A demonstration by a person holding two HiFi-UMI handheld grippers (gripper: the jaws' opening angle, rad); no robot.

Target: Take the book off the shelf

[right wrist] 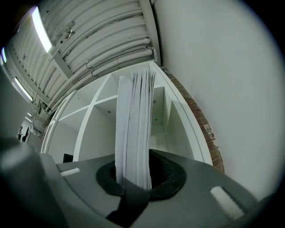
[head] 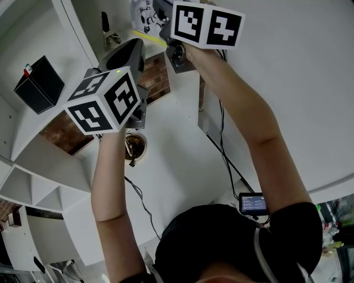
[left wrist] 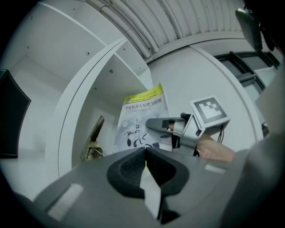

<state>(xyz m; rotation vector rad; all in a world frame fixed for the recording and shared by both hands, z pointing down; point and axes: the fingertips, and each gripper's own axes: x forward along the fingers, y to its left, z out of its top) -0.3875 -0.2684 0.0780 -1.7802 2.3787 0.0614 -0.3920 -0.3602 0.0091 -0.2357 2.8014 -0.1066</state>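
Observation:
The book (left wrist: 141,116), with a yellow-green band across the top of its cover, is held upright in front of the white shelf (left wrist: 95,84). My right gripper (left wrist: 153,126) is shut on its lower edge. In the right gripper view the white page edges (right wrist: 133,129) rise straight out of that gripper's jaws (right wrist: 132,178). In the head view the book (head: 142,16) shows at the top edge, past the right gripper (head: 163,16). My left gripper (head: 128,55) is raised below and to the left of it, apart from the book. Its jaws (left wrist: 145,151) meet with nothing between them.
A black box (head: 38,84) stands in a shelf compartment to the left. A brass ornament (left wrist: 91,143) stands in the compartment beside the book. Brick wall (head: 66,132) shows behind the shelf. A cable (head: 224,149) runs down to a small screen device (head: 253,203) at the person's waist.

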